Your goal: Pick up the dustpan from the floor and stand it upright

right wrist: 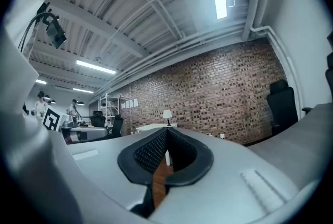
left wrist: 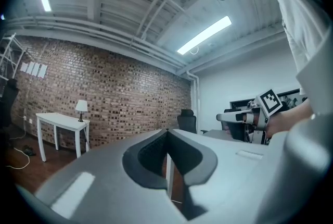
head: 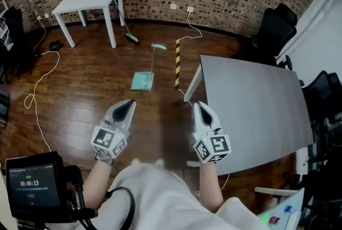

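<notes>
A mint-green dustpan (head: 142,82) lies flat on the wooden floor, its long handle (head: 153,60) running away from me toward the brick wall. My left gripper (head: 129,103) hovers short of it, a little left, jaws shut with nothing in them. My right gripper (head: 199,105) is level with it on the right, close to the grey table's corner, also shut and empty. In both gripper views the jaws (left wrist: 167,134) (right wrist: 166,134) meet at the tips and the dustpan is hidden behind them.
A grey table (head: 251,111) stands right beside my right gripper. A yellow-black striped post (head: 177,63) stands just right of the dustpan. A white table (head: 85,1) with a lamp stands at the back left, a broom (head: 130,36) near it. Cables (head: 40,82) trail across the floor.
</notes>
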